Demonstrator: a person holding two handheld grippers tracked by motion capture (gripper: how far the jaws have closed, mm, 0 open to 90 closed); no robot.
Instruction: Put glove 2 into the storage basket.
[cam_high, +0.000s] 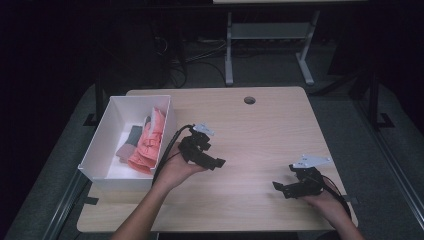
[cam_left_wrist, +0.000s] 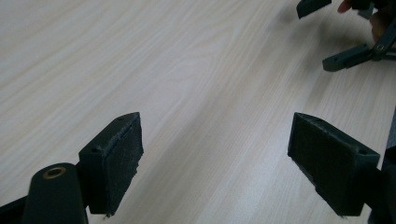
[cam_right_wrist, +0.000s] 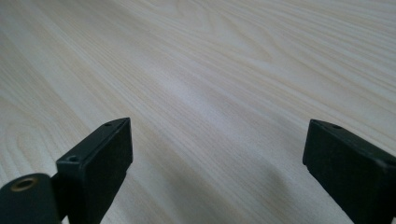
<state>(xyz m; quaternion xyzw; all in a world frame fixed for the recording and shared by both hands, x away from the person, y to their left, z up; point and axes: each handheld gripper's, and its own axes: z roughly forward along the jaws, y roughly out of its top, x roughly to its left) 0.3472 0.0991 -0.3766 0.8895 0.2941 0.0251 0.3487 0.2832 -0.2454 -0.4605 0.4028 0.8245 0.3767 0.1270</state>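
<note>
My left gripper (cam_high: 216, 163) hovers low over the light wood table (cam_high: 260, 130), just right of a white box (cam_high: 165, 125), with its jaws pointing right. In the left gripper view, the left gripper (cam_left_wrist: 215, 163) is open over bare wood with nothing between its pads (cam_left_wrist: 121, 163). My right gripper (cam_high: 281, 188) sits near the front right of the table, jaws pointing left toward the other one. The right gripper (cam_right_wrist: 217, 163) is open too, over bare wood. The right gripper (cam_left_wrist: 348, 56) also appears at the top right of the left gripper view.
The white box holds a coral-pink cloth (cam_high: 147, 142) and some grey pieces (cam_high: 131, 137). A round cable hole (cam_high: 249, 100) lies near the table's far edge. Beyond it stand a desk frame (cam_high: 229, 50) and cables on the dark floor.
</note>
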